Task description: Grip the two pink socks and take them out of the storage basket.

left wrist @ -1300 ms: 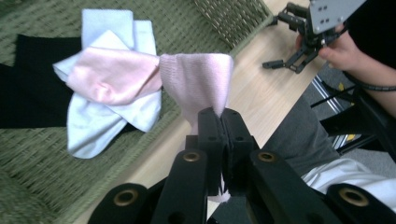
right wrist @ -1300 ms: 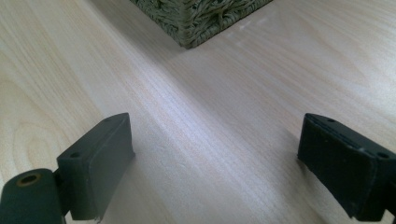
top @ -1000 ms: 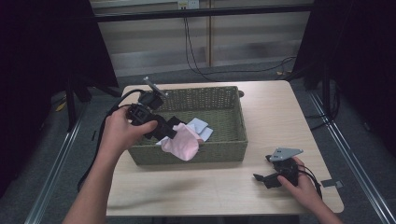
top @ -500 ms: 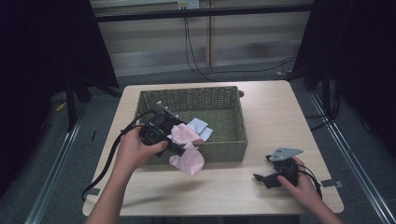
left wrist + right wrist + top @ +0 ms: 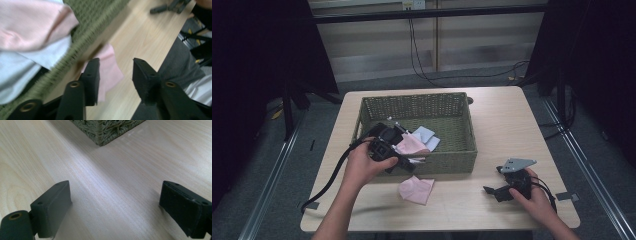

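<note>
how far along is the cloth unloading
Done: one pink cloth lies on the wooden table before the green wicker basket. In hand: left gripper, jaws just opened, empty above it. Left: another pink cloth and light blue cloths remain inside.

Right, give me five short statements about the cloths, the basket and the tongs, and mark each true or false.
1. A pink cloth lies on the light wooden table, outside the green woven basket. True.
2. The left tongs grip that cloth. False: their jaws have just been opening and nothing is between them.
3. The right tongs are inside the basket. False: they are out on the table.
4. The right tongs stand open. True.
5. The basket is empty. False: pink and pale blue cloths lie inside.
</note>
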The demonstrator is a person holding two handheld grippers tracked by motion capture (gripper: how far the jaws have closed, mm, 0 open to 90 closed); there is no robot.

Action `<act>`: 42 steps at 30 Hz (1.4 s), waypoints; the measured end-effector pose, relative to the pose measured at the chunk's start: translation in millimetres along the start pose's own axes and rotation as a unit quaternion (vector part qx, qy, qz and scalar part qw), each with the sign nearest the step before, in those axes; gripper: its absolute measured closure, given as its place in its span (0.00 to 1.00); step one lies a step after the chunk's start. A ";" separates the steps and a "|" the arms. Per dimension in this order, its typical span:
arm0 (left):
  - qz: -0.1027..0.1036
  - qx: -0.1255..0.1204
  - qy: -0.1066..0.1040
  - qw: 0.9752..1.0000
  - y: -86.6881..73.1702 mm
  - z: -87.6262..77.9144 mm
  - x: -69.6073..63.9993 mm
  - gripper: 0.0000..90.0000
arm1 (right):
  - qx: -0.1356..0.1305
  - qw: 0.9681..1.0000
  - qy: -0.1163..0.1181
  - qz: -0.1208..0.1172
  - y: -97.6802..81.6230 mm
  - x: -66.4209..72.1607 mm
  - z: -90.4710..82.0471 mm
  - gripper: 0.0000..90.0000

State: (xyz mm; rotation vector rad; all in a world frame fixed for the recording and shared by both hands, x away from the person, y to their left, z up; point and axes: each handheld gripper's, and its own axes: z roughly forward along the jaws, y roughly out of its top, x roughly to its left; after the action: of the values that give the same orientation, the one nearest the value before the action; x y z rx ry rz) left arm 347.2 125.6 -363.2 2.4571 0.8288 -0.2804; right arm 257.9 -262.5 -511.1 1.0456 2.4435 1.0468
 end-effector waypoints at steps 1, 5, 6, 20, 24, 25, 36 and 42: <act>0.003 -0.005 0.004 1.000 1.7 -1.8 2.3 0.60 | 0.000 1.000 0.000 -0.001 0.0 -0.1 0.0 0.11; -0.010 -0.023 0.013 1.000 7.5 -6.5 10.7 0.54 | 0.000 1.000 0.000 -0.001 0.0 -0.1 0.0 0.11; -0.011 -0.028 0.015 0.999 9.2 -7.7 13.8 0.54 | 0.000 1.000 0.000 -0.001 0.0 -0.1 0.0 0.11; -0.021 -0.043 0.064 0.997 27.6 -5.0 43.3 0.44 | 0.000 1.000 0.000 0.000 0.0 0.0 0.0 0.11; -0.028 -0.041 0.072 0.996 31.9 -2.7 50.5 0.44 | 0.000 1.000 0.000 -0.001 0.0 -0.1 0.0 0.11; -0.030 -0.036 0.077 0.996 34.2 -1.7 52.0 0.44 | 0.000 1.000 0.000 -0.001 0.0 -0.1 0.1 0.11; -0.045 -0.010 0.096 0.994 54.4 13.8 70.0 0.45 | 0.000 1.000 0.000 -0.001 0.0 -0.1 0.0 0.11; -0.058 0.002 0.095 0.994 59.8 27.7 85.5 0.44 | -0.001 1.000 0.000 0.001 0.1 0.1 0.1 0.11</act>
State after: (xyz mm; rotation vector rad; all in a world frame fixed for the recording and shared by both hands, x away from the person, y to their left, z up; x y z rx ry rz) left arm 450.6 113.3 -391.6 2.4696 1.0541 -0.0906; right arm 257.9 -262.4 -511.1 1.0469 2.4417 1.0490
